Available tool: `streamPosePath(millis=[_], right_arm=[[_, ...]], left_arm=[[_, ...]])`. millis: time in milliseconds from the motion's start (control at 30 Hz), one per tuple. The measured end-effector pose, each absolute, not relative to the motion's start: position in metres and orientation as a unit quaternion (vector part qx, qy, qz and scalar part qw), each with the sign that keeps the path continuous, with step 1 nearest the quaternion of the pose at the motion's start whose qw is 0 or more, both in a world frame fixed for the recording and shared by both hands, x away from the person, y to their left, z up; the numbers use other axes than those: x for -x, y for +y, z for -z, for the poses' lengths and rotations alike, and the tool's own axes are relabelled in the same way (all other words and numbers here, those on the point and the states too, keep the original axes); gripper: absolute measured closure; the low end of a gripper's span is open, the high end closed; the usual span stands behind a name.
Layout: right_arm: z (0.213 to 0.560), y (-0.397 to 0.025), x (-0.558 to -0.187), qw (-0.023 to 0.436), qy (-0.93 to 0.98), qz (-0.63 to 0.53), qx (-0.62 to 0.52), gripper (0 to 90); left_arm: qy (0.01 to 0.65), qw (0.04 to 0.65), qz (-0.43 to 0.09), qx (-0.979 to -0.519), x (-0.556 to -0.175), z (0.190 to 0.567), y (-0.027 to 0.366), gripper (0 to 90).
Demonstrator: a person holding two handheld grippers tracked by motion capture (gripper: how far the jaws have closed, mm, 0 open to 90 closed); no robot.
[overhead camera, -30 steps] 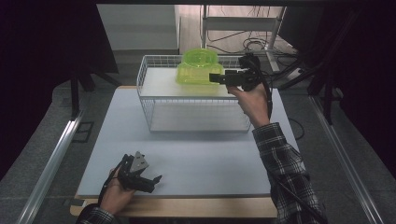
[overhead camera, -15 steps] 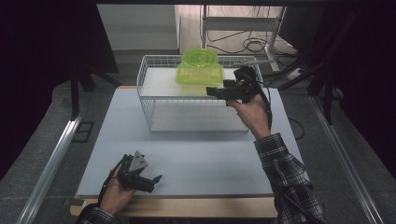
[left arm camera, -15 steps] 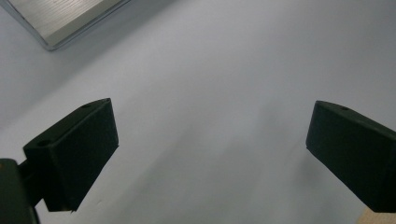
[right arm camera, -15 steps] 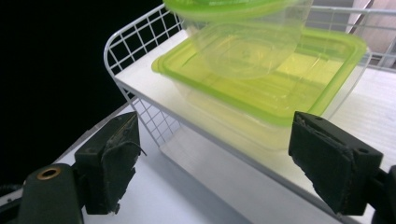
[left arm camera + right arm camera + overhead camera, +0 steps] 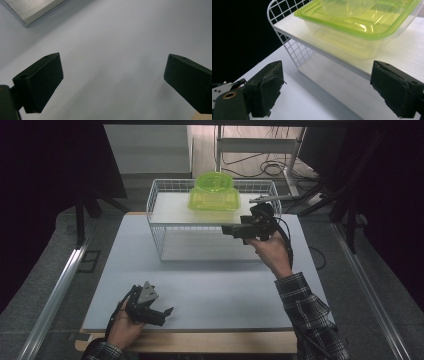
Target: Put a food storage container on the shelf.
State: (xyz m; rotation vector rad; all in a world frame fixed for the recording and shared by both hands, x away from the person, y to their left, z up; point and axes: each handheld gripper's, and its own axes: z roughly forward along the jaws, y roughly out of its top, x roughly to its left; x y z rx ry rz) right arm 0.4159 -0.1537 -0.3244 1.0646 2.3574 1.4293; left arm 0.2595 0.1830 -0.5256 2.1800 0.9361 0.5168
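Gleaming translucent green box (image 5: 214, 194), white wire basket (image 5: 165, 222)

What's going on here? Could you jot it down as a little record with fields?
Setting: grey table with a white wire basket at the far side
In basket: green container with a lid, resting on a white shelf
Right gripper: open, held up at the basket's right front, pointing left, not touching the container
Left gripper: open, low over the table's near edge, holding nothing
Person: two hands, plaid sleeve on the right arm
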Motion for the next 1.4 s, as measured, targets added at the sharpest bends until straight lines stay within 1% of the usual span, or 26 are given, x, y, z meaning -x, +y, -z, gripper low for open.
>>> streamPosePath(millis=[433, 1100, 1400], right_arm=[[0.342, -0.161, -0.405, 0.095, 0.809, -0.46, -0.353, 5.8], [0.374, -0.17, -0.387, 0.125, 0.824, -0.438, -0.339, 4.4], [0.392, -0.173, -0.381, 0.126, 0.827, -0.431, -0.339, 3.6]], left_arm=[[0.361, 0.353, -0.2, -0.84, -0.259, 0.525, 0.183, 2.2], [0.36, 0.349, -0.202, -0.842, -0.259, 0.527, 0.182, 2.2], [0.358, 0.348, -0.204, -0.842, -0.259, 0.527, 0.182, 2.2]])
